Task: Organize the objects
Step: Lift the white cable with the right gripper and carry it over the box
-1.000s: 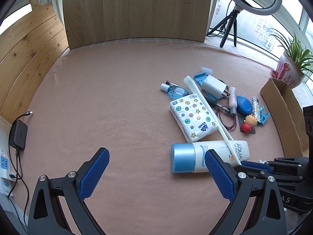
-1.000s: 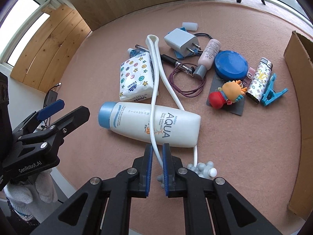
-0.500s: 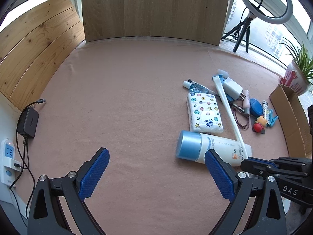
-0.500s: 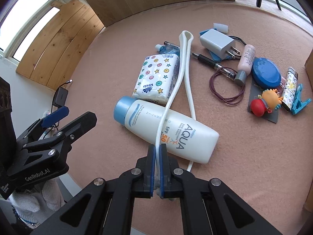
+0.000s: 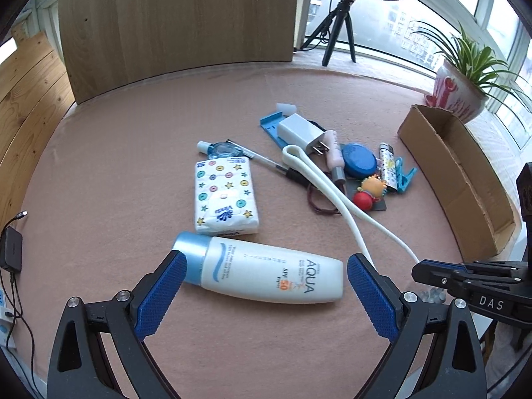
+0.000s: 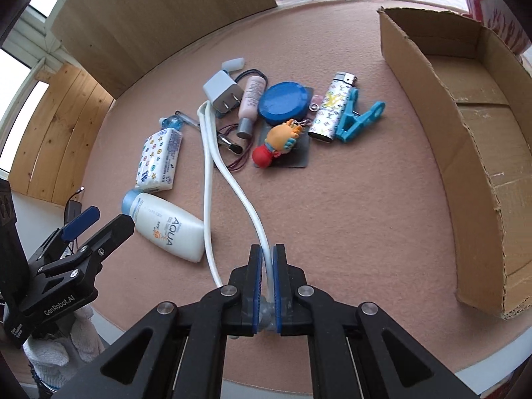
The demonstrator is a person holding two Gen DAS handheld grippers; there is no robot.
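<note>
My right gripper (image 6: 265, 266) is shut on a long white looped strap (image 6: 232, 179), which trails away across the mat; it also shows in the left wrist view (image 5: 335, 193). My left gripper (image 5: 264, 279) is open, its jaws to either side of a white AQUA bottle with a blue cap (image 5: 262, 274), which lies flat; the bottle also shows in the right wrist view (image 6: 166, 226). A star-patterned tissue pack (image 5: 226, 196) lies just beyond the bottle. The right gripper (image 5: 429, 271) shows at the right of the left wrist view.
An open cardboard box (image 6: 472, 153) lies on the right of the pink mat (image 6: 332, 199). Small items are heaped together: white charger (image 6: 221, 93), pink tube (image 6: 252, 103), blue round case (image 6: 282, 103), lighter (image 6: 332, 113), blue clip (image 6: 359, 116), toy figure (image 6: 279, 143). A potted plant (image 5: 462, 79) stands beyond the box.
My right gripper has pulled the white strap off the bottle and swung right toward the box. My left gripper has moved in until its open jaws flank the AQUA bottle.
</note>
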